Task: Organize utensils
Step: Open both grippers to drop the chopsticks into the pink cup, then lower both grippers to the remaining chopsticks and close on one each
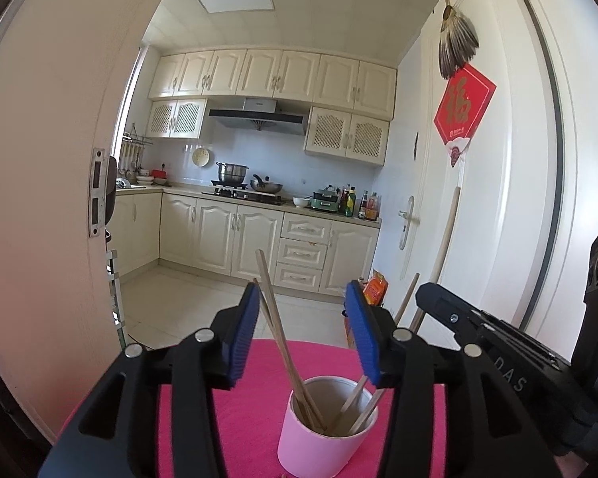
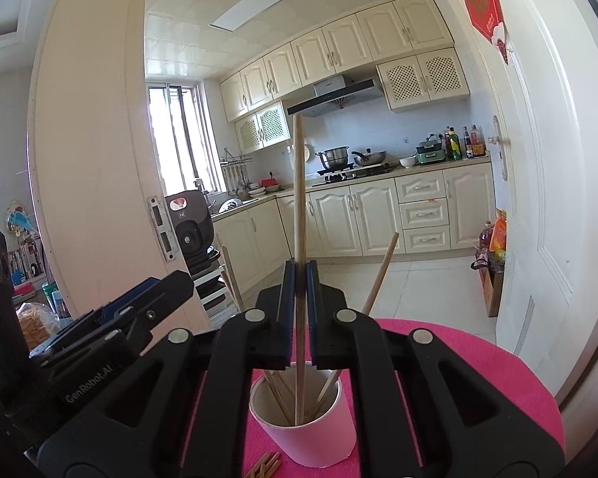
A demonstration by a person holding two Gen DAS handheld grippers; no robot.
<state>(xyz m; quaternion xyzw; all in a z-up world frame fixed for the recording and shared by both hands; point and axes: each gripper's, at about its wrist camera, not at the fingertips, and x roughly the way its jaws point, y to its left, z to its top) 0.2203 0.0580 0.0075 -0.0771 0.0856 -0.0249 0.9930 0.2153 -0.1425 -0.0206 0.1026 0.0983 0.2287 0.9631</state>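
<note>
Right gripper (image 2: 300,279) clamped mid-shaft on an upright chopstick (image 2: 299,183), tip inside the pink cup (image 2: 315,438); left gripper (image 1: 303,318) apart, empty. Chopsticks: light, stiff, slippery; cup tips easily.

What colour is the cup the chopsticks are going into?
Pale pink outside, off-white inside; the cup shows best in the left wrist view.

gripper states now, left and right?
Left gripper: open, holding nothing; chopsticks stand loose between its jaws.
Right gripper: shut on one chopstick over the cup.
</note>
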